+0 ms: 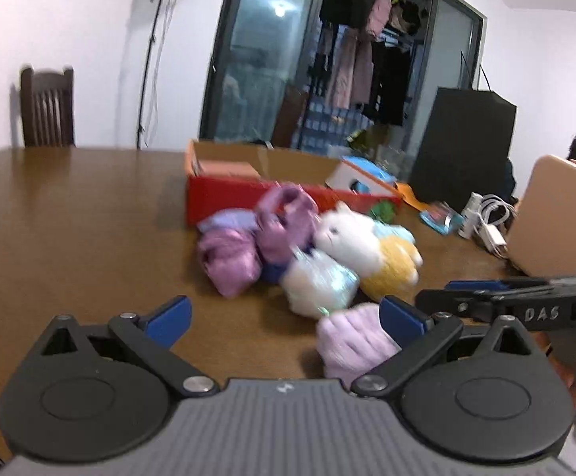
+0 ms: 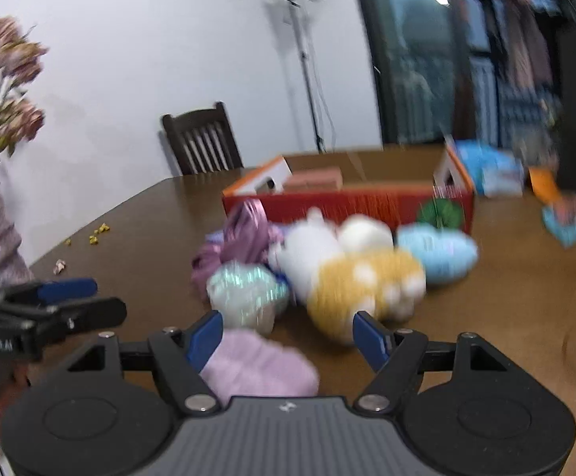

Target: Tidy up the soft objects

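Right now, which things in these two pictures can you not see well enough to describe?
- Pile of soft toys: motion blur in the right wrist view smears the shapes, so the edges between toys are unclear.
- Lilac soft thing: partly covered by the left gripper in the left wrist view.
- Inside of the red box: its front wall hides the bottom.
- Small bits on the table: too small to identify.

left tool point(image 1: 284, 317) agape, right tool point(image 2: 288, 337) parted
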Demonstrator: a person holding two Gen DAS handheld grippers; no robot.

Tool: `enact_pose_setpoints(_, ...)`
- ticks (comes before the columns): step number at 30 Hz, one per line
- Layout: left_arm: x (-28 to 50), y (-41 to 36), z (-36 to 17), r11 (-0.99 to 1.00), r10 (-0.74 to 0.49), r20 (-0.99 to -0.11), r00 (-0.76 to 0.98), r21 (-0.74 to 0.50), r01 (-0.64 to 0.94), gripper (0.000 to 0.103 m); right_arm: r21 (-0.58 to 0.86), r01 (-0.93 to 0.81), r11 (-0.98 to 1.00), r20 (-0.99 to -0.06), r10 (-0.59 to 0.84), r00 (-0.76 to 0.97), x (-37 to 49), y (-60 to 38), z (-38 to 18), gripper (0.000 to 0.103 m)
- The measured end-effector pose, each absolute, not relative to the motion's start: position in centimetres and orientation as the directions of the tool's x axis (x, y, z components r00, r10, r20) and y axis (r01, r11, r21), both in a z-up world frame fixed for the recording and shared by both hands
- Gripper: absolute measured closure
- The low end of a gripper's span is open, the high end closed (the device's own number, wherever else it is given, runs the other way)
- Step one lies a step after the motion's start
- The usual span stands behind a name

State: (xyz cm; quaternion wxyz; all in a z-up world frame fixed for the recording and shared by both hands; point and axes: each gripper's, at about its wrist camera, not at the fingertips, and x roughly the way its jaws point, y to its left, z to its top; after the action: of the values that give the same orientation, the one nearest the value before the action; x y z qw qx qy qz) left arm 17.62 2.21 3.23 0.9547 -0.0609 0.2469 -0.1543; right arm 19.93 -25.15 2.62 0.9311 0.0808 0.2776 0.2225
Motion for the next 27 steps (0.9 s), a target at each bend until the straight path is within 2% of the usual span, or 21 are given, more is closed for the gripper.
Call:
enact_pose_setpoints(5, 18.7, 0.6, 2.5, 0.921, -0.389, -0.472, 0.792, -0.233, 0.313, 0.001, 0.322, -0.367, 0.873, -0.456, 0.483, 0.748, 19.3, -25.4, 1.7, 0.032)
enact_pose_setpoints(8, 19.5, 0.6, 1.7, 0.896, -0.434, -0.477, 0.764, -0.313, 0.314, 0.001, 0.354, -0.341, 0.871, -0.464, 0.479, 0.745, 19.6, -25.2, 1.1, 0.040)
enact_pose_setpoints(10, 20.0, 0.7, 1.2, 0.876, -0.468, -0.486, 0.738, -0.362, 0.317, 0.008, 0.366, -0.335, 0.868, -0.463, 0.482, 0.743, 19.8, -25.0, 0.8, 0.041)
enact_pose_setpoints(12, 20.7, 0.9, 0.9, 0.861, -0.491, -0.500, 0.714, -0.401, 0.312, 0.022, 0.397, -0.331, 0.856, -0.461, 0.498, 0.735, 20.2, -25.0, 0.4, 0.044)
enact_pose_setpoints(13, 21.0, 1.0, 0.8, 0.854, -0.501, -0.503, 0.705, -0.419, 0.309, 0.025, 0.412, -0.332, 0.849, -0.462, 0.508, 0.727, 20.4, -24.8, 0.2, 0.045)
enact_pose_setpoints(17, 22.1, 1.1, 0.0, 0.836, -0.527, -0.535, 0.661, -0.467, 0.288, 0.058, 0.414, -0.336, 0.846, -0.476, 0.515, 0.712, 20.9, -24.2, -0.8, 0.051)
enact_pose_setpoints(25, 21.4, 0.9, -0.3, 0.838, -0.522, -0.538, 0.662, -0.468, 0.281, 0.062, 0.409, -0.324, 0.853, -0.484, 0.504, 0.715, 20.7, -24.5, -0.9, 0.049)
enact_pose_setpoints(27, 21.0, 0.6, -0.3, 0.838, -0.525, -0.542, 0.656, -0.462, 0.290, 0.065, 0.419, -0.318, 0.850, -0.485, 0.506, 0.713, 20.5, -24.6, -1.2, 0.054)
